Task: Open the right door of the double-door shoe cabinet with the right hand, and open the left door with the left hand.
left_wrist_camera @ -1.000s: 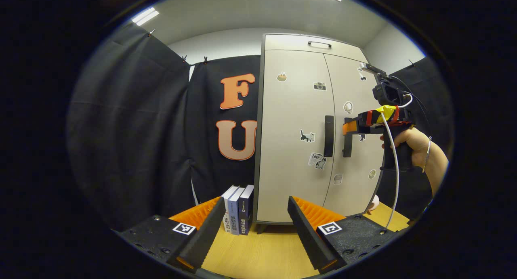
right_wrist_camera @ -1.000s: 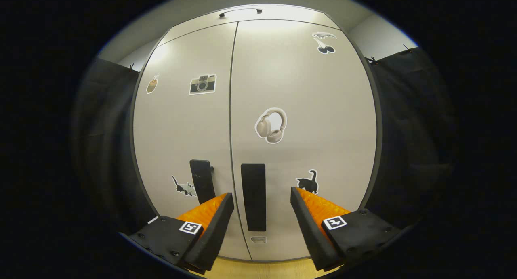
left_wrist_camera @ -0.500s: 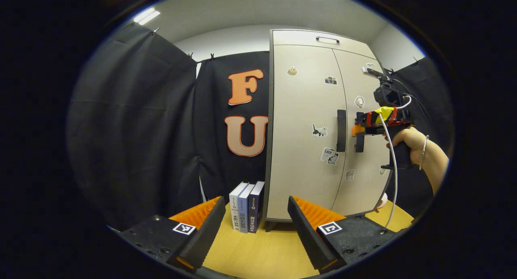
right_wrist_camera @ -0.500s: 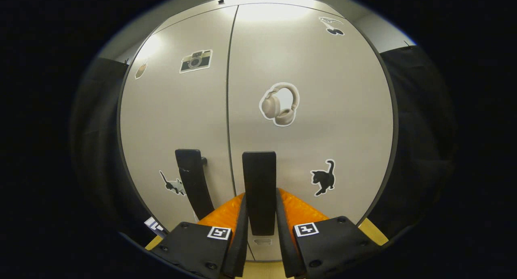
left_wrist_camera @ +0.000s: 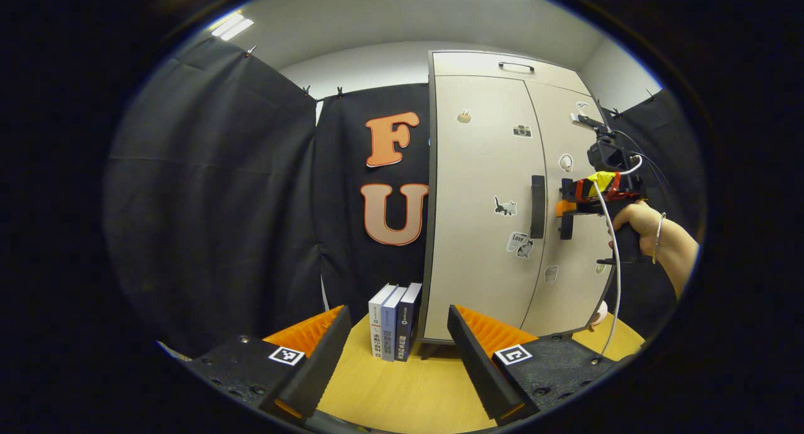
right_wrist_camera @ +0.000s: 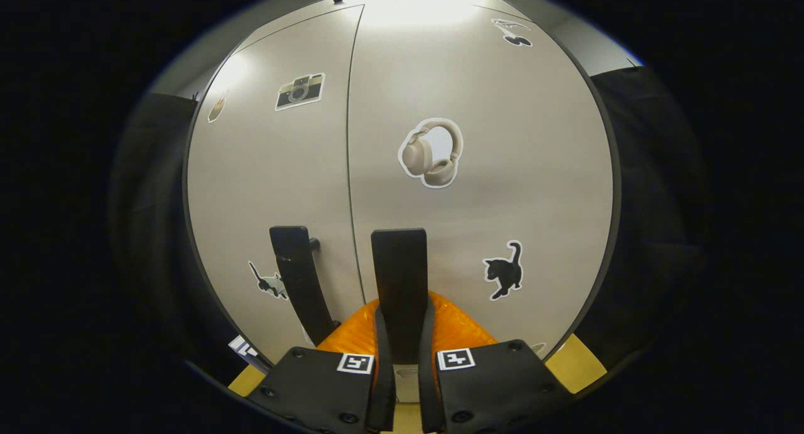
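A beige double-door shoe cabinet (left_wrist_camera: 477, 170) with stickers stands on a wooden table. Both doors look closed. In the right gripper view my right gripper (right_wrist_camera: 402, 352) is shut on the right door's black vertical handle (right_wrist_camera: 399, 277), both fingers pressing its sides. The left door's black handle (right_wrist_camera: 295, 271) stands just left of it. In the left gripper view my left gripper (left_wrist_camera: 399, 352) is open and empty, well back from the cabinet, low over the table. There the right gripper (left_wrist_camera: 565, 208) and a hand (left_wrist_camera: 634, 223) appear at the right handle; the left handle (left_wrist_camera: 537, 206) is free.
Three upright books (left_wrist_camera: 394, 321) stand against the cabinet's left side on the wooden table (left_wrist_camera: 389, 396). Black cloth walls close in the left and back. A white cable (left_wrist_camera: 612, 283) hangs from the right gripper.
My right gripper moved in and closed on the right door's handle. The left gripper view shifted, so the cabinet now sits further right.
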A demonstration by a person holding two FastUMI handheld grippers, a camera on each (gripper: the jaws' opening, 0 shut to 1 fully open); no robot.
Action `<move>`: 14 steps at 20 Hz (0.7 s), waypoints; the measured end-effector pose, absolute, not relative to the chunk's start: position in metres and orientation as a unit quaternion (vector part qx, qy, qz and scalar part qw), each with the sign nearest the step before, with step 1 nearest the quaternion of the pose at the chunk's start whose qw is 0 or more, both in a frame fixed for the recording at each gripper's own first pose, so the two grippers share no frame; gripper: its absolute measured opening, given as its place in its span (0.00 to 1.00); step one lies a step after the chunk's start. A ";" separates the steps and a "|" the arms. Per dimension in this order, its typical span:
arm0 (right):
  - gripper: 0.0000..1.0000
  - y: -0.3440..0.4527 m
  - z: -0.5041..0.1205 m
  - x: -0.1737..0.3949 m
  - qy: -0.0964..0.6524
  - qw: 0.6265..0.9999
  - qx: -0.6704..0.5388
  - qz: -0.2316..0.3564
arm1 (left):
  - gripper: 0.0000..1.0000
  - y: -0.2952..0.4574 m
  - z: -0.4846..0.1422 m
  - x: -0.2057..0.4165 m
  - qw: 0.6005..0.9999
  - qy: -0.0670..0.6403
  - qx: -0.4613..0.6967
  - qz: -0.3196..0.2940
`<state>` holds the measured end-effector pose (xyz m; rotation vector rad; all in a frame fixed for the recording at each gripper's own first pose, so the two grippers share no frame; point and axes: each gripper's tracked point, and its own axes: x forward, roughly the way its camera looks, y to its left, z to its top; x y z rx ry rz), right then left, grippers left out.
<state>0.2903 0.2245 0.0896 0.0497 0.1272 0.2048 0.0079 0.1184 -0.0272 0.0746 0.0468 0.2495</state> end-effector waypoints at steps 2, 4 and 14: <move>0.23 0.224 0.089 0.284 0.069 0.991 0.030 0.111 | 0.95 0.117 -0.023 0.001 0.991 0.018 0.040 0.125; 0.23 0.221 0.088 0.275 0.071 0.990 0.028 0.121 | 0.95 0.116 -0.021 -0.007 0.991 0.016 0.044 0.128; 0.23 0.197 0.090 0.251 0.052 0.990 -0.038 0.128 | 0.95 0.095 -0.007 -0.031 0.992 0.001 0.044 0.117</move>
